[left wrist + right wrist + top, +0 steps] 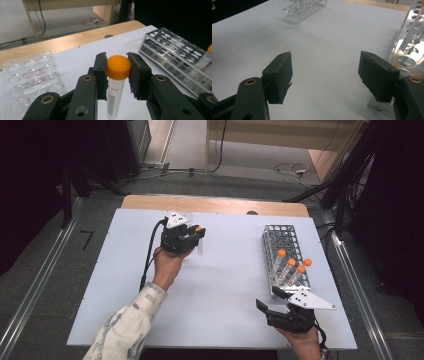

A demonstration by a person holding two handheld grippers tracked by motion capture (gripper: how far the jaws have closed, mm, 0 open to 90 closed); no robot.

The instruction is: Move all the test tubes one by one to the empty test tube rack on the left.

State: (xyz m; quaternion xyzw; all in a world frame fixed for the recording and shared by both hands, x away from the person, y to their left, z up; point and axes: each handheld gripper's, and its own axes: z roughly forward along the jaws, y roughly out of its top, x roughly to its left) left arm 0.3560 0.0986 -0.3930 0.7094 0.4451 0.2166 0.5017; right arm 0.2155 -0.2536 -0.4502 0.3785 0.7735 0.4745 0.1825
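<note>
My left gripper hangs over the far left part of the white table and is shut on a clear tube with an orange cap. In the left gripper view the two pads of the left gripper press on the sides of the orange cap, and the tube hangs upright below them. A metal tube rack stands at the right, with several orange-capped tubes at its near end. My right gripper is low at the front right, open, and in its own view the right gripper has nothing between its jaws.
A clear plastic rack sits just behind the left gripper, seen as the clear plastic rack and clear plastic rack. The metal rack is close to my right jaw. The white table ends in a wooden strip at the far edge.
</note>
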